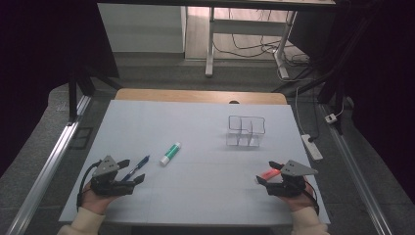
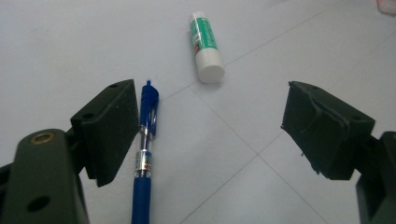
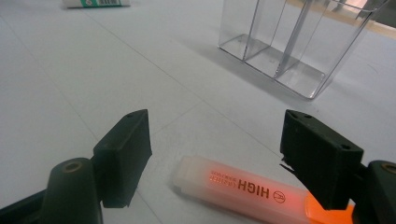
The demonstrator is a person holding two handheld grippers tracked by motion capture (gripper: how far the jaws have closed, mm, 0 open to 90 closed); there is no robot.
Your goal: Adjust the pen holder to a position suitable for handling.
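On the white counter (image 1: 195, 191), the left tool (image 1: 131, 171) rests with its jaws apart beside a blue ballpoint pen (image 2: 144, 163), which lies just against the inner face of one jaw and is not clamped; a green-and-white glue stick (image 2: 205, 46) lies a little beyond. The right tool (image 3: 215, 154), jaws likewise apart, straddles an orange highlighter (image 3: 247, 189) lying flat, short of the clear divided pen holder (image 3: 299, 42). Both pens are judged light, rigid and smooth-barrelled, liable to roll or slip; mid-barrel, square across the axis, is the soundest hold.
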